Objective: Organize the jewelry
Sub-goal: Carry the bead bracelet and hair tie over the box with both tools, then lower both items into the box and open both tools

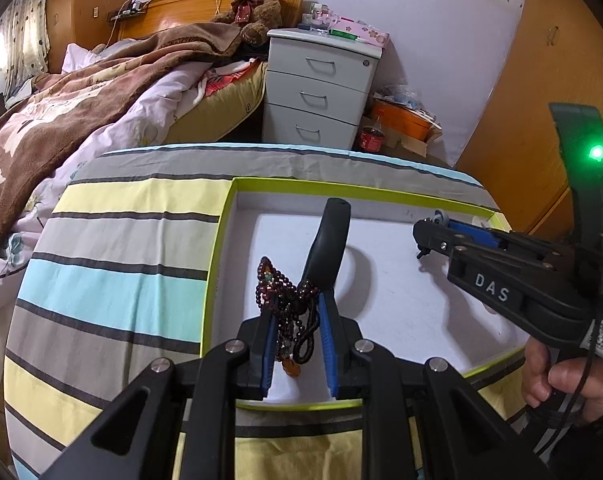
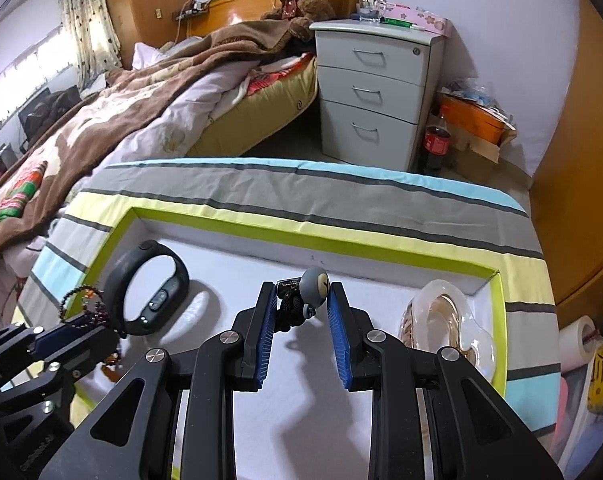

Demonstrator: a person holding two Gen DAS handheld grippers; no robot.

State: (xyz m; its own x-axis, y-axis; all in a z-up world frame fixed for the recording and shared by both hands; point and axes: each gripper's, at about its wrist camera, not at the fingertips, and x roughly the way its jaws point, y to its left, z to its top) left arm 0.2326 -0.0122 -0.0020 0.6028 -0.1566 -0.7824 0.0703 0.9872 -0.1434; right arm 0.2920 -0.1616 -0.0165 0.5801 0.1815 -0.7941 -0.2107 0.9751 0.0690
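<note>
A shallow white tray with a lime-green rim (image 1: 221, 216) (image 2: 237, 228) lies on a striped cloth. My left gripper (image 1: 297, 308) is shut on a dark red bead bracelet (image 1: 285, 300) and holds it over the tray's left part; the beads also show in the right wrist view (image 2: 87, 308). A black smart band (image 1: 327, 248) (image 2: 149, 284) stands on edge in the tray just beyond it. My right gripper (image 2: 303, 300) (image 1: 429, 232) is shut on a small grey ball-headed charm (image 2: 315, 282) above the tray's middle. A clear, gold-tinted piece (image 2: 445, 320) lies in the tray's right end.
The striped cloth (image 1: 121, 248) covers the work surface. A bed with a brown blanket (image 1: 81, 104) lies to the left. A white three-drawer cabinet (image 1: 321, 88) stands behind, with a cola bottle (image 2: 435, 144) and an orange box (image 2: 473, 120) on the floor beside it.
</note>
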